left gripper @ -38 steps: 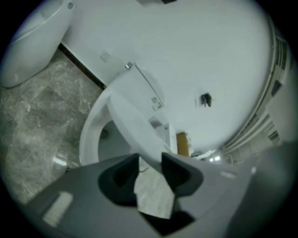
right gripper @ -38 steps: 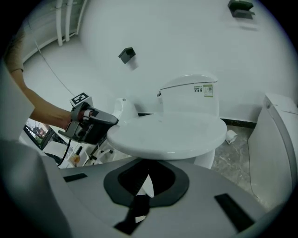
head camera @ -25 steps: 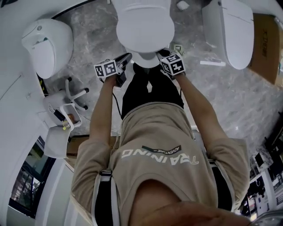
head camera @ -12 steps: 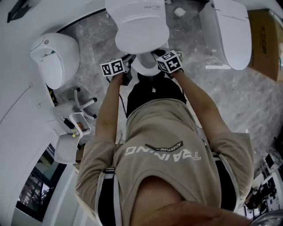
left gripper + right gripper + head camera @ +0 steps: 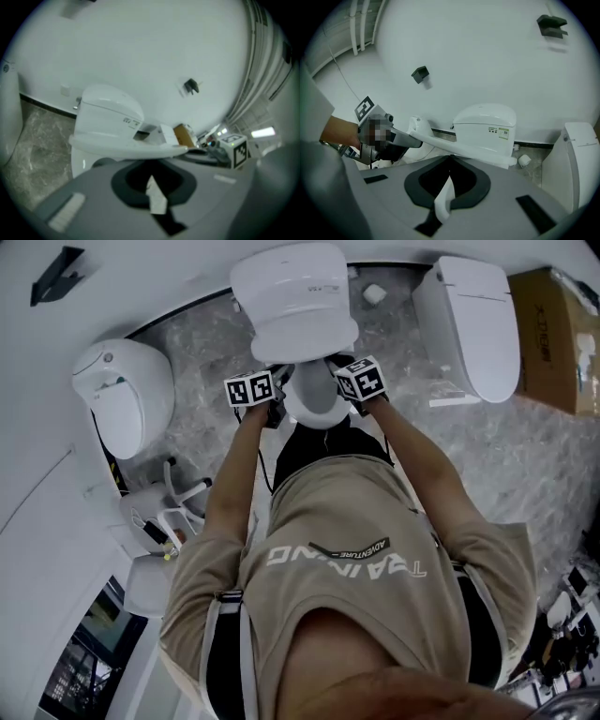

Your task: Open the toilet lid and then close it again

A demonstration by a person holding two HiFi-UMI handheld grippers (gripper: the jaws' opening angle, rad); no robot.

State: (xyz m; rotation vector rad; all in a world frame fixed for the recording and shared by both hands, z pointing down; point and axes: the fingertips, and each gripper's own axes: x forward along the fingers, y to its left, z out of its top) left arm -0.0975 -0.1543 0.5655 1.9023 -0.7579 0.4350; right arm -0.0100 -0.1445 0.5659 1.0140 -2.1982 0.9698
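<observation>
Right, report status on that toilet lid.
Shut and empty: left hand-held gripper, right hand-held gripper. Both tips at the front rim of the toilet lid, which is partly raised. Nothing seen blocking its swing.

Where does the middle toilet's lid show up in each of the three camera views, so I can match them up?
Head view: the toilet lid sits at top centre, just below the tank in the picture.
Left gripper view: the lid is a thin slab seen edge-on, left of centre.
Right gripper view: the lid is a slanted slab across the centre, rising leftwards.
Shared landmark: the tank directly behind the lid.
</observation>
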